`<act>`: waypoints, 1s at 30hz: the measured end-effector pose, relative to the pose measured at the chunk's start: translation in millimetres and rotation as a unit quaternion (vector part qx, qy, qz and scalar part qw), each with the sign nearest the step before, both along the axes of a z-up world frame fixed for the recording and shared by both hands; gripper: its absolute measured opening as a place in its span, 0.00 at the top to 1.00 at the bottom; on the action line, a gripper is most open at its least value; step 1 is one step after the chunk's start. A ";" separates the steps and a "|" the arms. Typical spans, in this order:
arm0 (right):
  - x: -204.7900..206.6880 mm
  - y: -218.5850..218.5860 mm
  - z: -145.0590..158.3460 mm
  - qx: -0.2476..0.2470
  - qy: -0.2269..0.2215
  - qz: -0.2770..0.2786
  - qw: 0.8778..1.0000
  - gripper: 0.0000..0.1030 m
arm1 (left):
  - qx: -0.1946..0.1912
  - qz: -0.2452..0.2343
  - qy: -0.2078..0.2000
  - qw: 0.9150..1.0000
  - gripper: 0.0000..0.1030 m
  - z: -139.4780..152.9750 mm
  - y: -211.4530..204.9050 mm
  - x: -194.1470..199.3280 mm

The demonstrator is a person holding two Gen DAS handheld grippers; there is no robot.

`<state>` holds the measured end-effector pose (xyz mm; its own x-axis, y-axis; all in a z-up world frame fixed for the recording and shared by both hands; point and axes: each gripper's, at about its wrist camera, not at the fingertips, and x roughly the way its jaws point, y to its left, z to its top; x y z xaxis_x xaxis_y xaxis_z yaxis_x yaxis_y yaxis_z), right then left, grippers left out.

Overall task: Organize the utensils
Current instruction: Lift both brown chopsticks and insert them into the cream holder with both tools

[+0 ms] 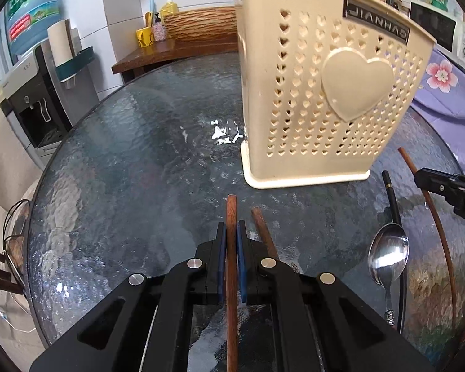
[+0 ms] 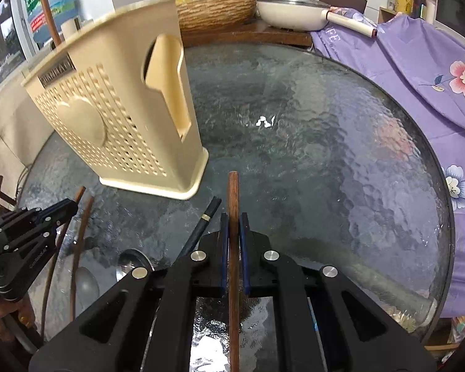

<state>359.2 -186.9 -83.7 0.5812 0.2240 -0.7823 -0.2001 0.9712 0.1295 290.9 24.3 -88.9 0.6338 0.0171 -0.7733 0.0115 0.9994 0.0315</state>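
Wooden chopstick [image 1: 231, 214] clamped lengthwise within left gripper [image 1: 231, 232], another [image 2: 233, 192] likewise within right gripper [image 2: 233, 226].

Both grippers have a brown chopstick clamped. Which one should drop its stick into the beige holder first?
Probably the left. The left gripper grips its brown chopstick close in front of the beige holder. The right gripper sits beyond the holder's side, so its chopstick looks farther away.

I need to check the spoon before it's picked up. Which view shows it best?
The left wrist view: the metal spoon lies in full on the glass table, bowl and handle clear. In the right wrist view only part of its bowl shows, behind the right gripper.
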 end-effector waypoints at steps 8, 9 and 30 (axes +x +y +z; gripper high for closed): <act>-11.0 -8.5 20.8 0.023 -0.029 -0.003 0.999 0.93 | 0.001 0.000 -0.021 1.000 0.93 14.1 -1.1 -9.4; -13.2 -9.0 25.3 0.026 -0.035 -0.001 0.999 0.93 | 0.000 0.000 -0.022 1.000 0.93 15.1 -1.2 -9.9; -92.9 -9.8 129.9 0.103 -0.163 0.081 0.978 0.93 | -0.064 -0.036 -0.152 0.986 0.93 109.7 5.9 -79.7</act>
